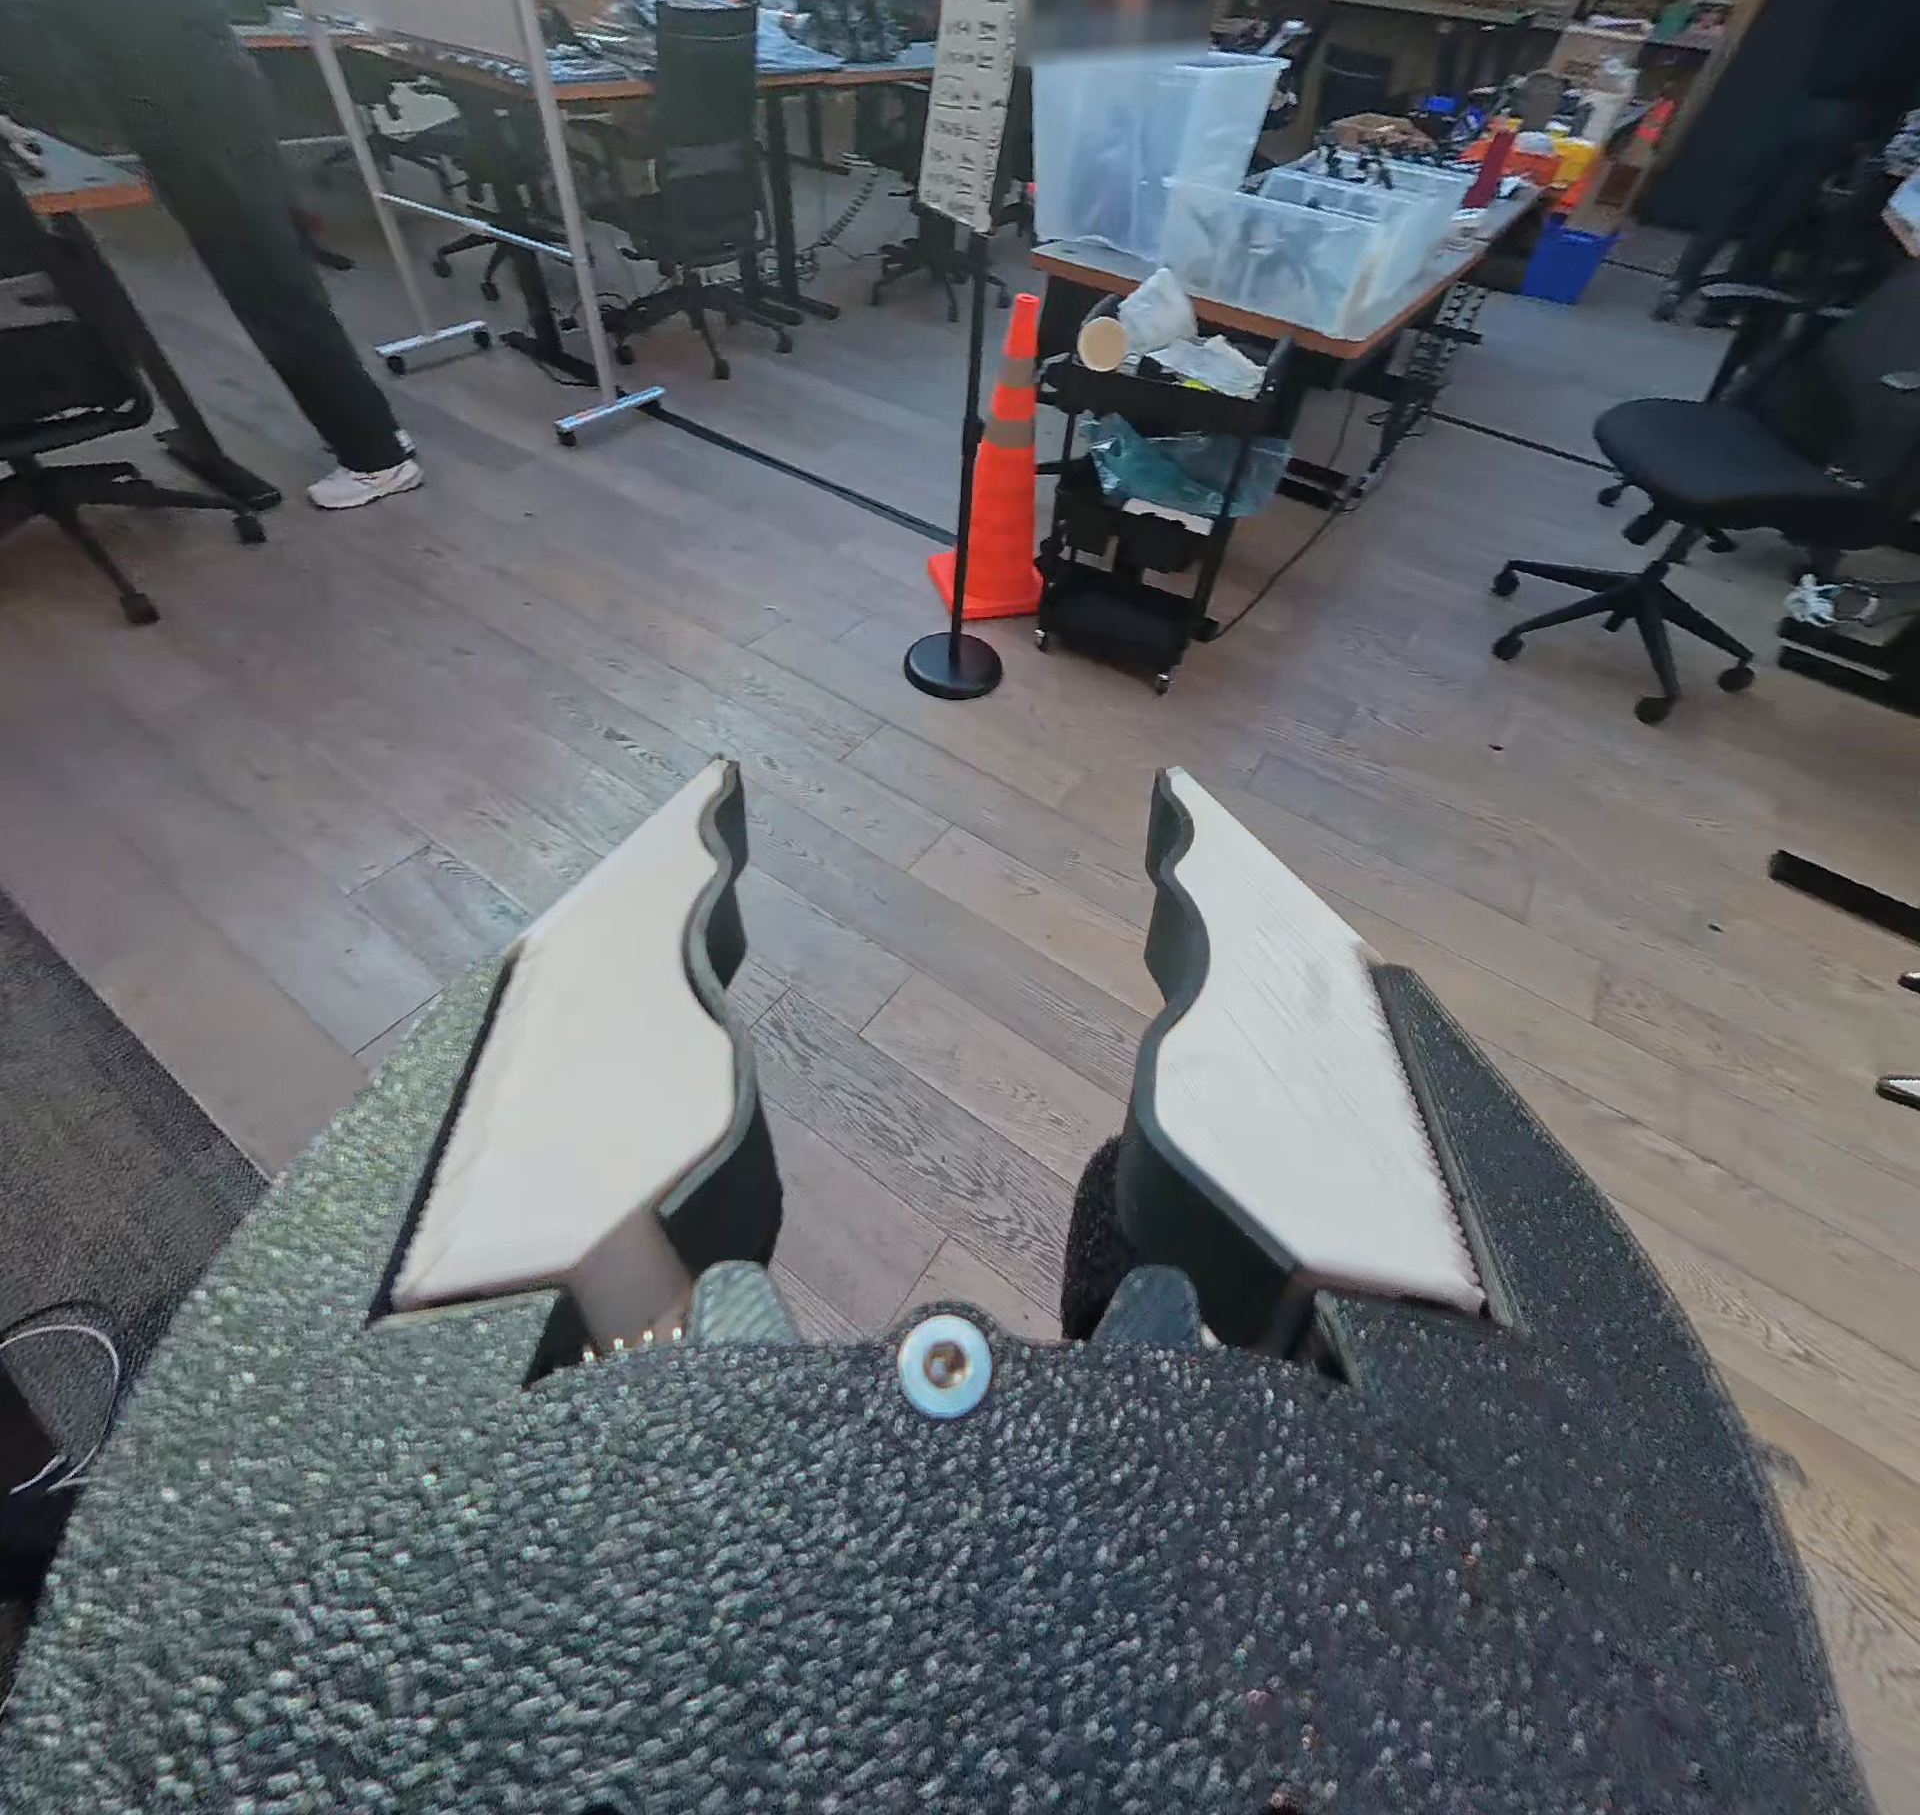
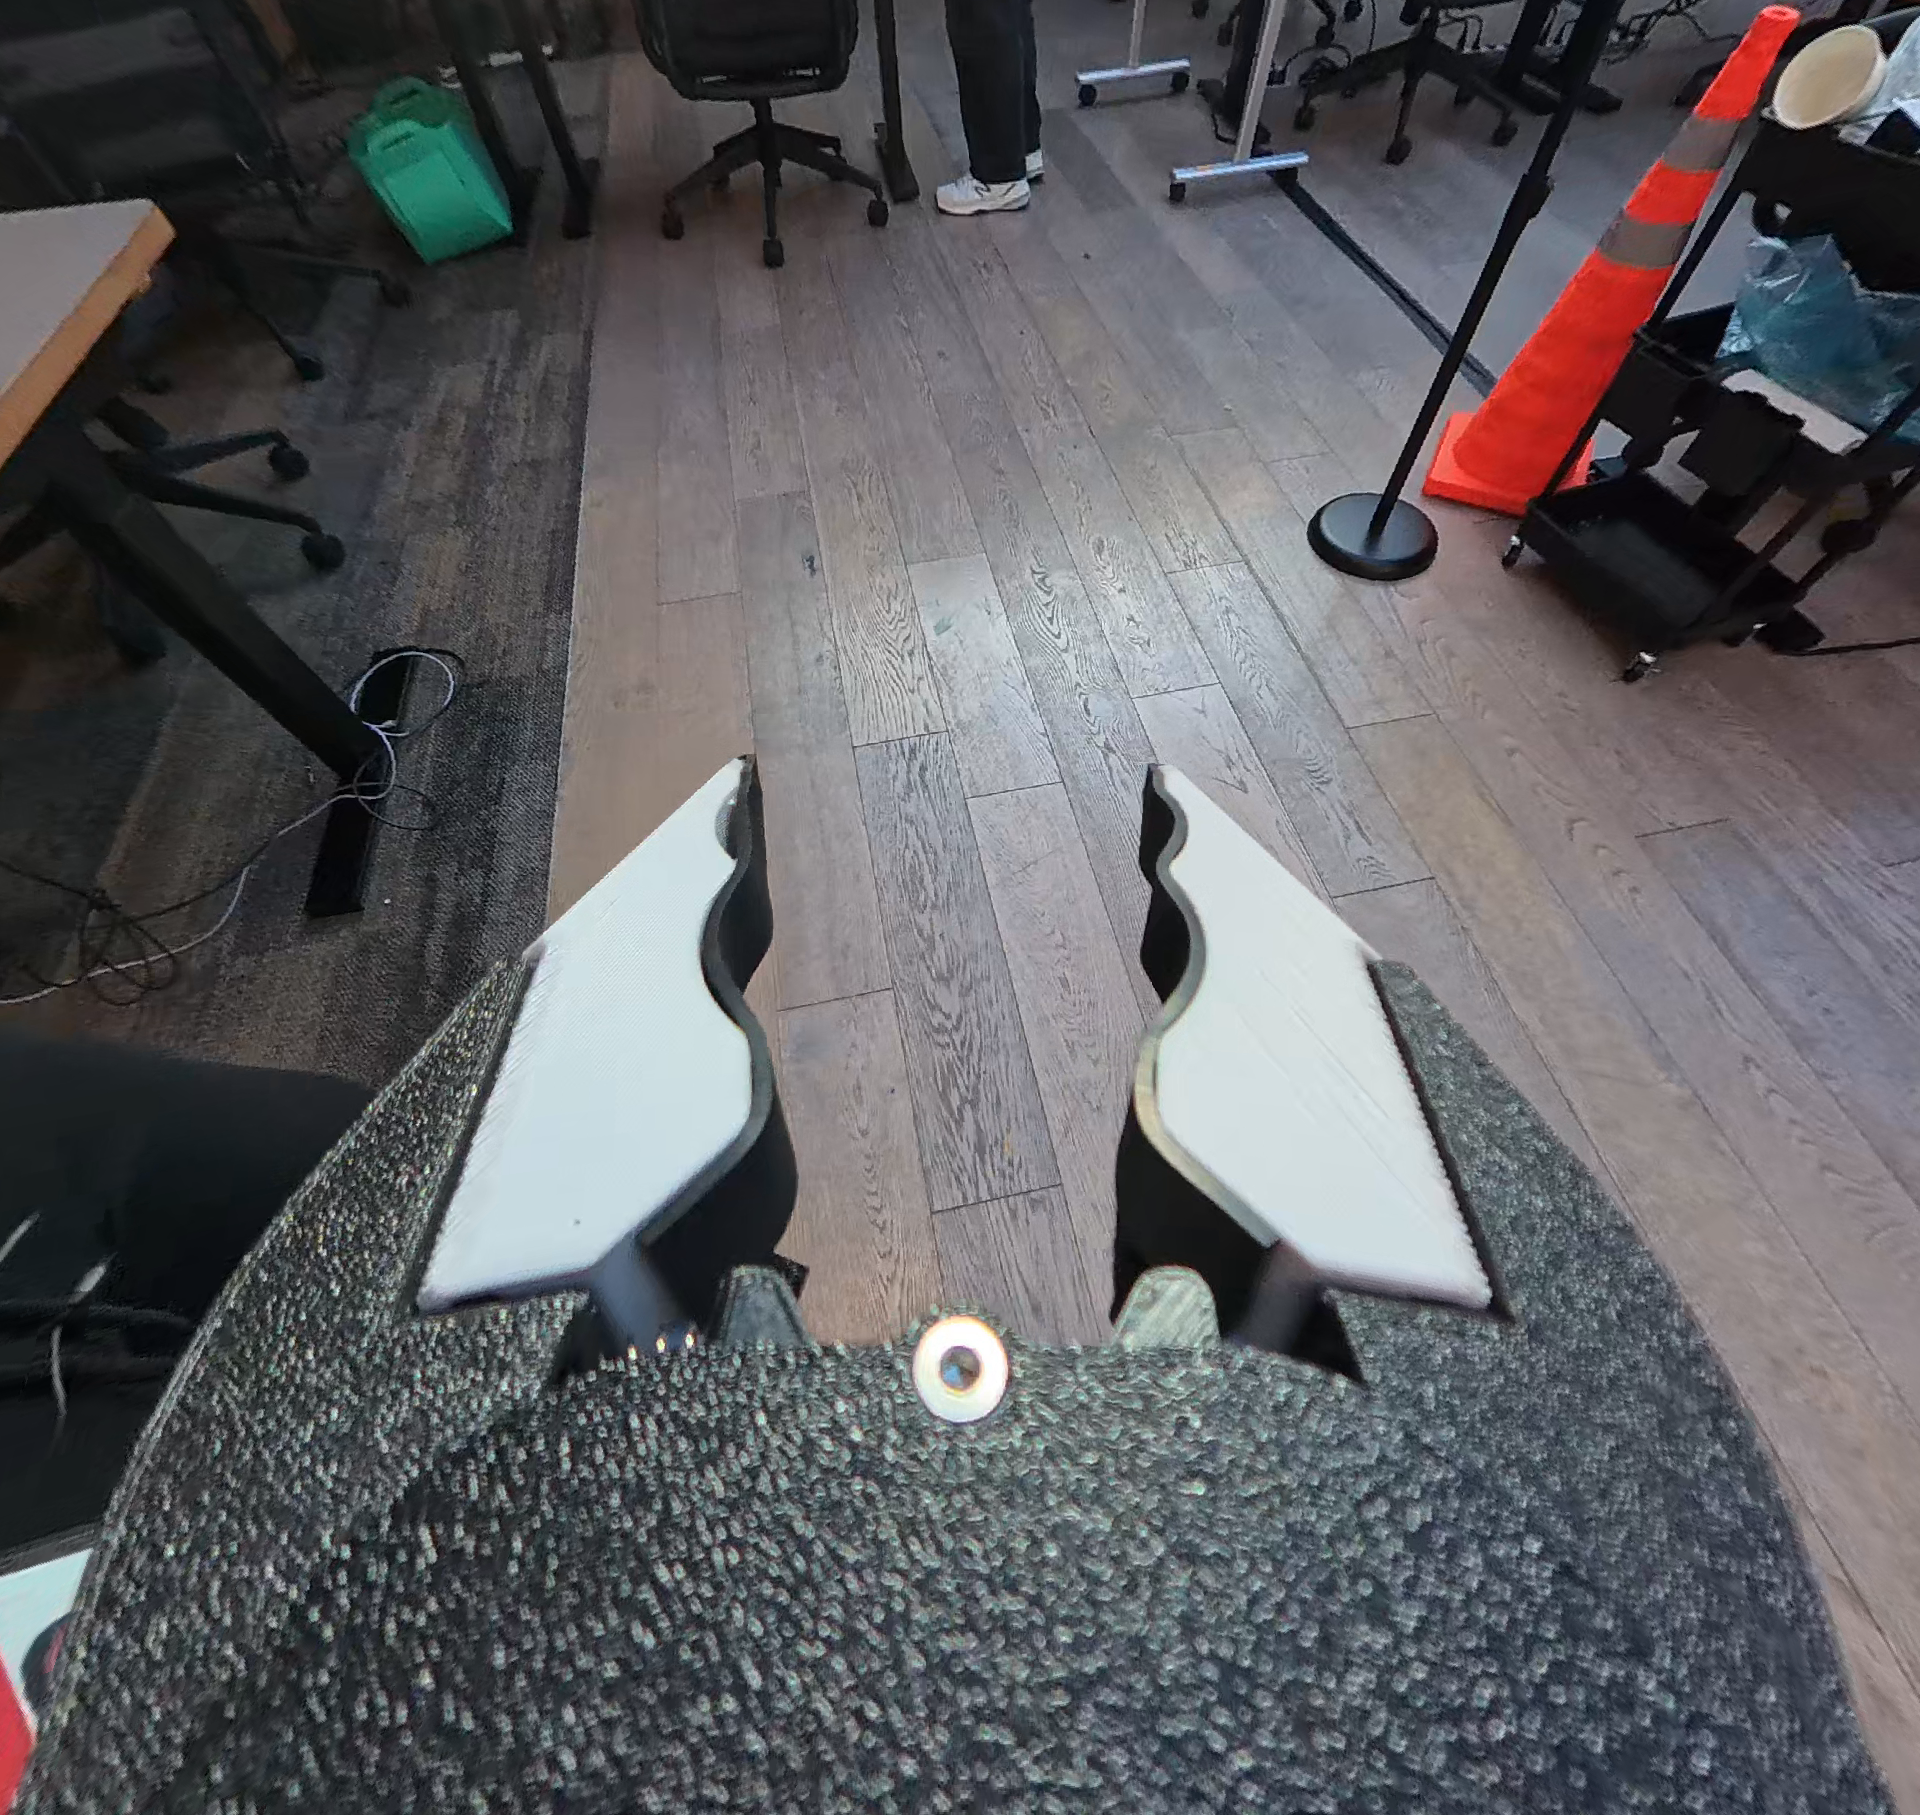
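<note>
My left gripper [image 1: 948, 778] is open and empty, its white fingers with black pads held above a wood plank floor [image 1: 582, 685]. Nothing lies between its fingers. Ahead of it stand a black pole stand with a round base [image 1: 953, 666] and an orange traffic cone [image 1: 1003, 477]. My right gripper [image 2: 948, 773] is also open and empty, held over the same plank floor [image 2: 935, 477]. The pole stand base [image 2: 1371, 537] and the orange cone [image 2: 1600, 311] are ahead to its right. Neither gripper touches anything.
A black rolling cart [image 1: 1153, 477] with bags stands beside the cone, also in the right wrist view [image 2: 1714, 477]. A table with clear bins [image 1: 1299, 227], office chairs [image 1: 1704, 508] [image 2: 758, 51], a person's legs [image 1: 270, 238] [image 2: 992, 51], a green bag [image 2: 431, 170], a desk leg with cables [image 2: 343, 778].
</note>
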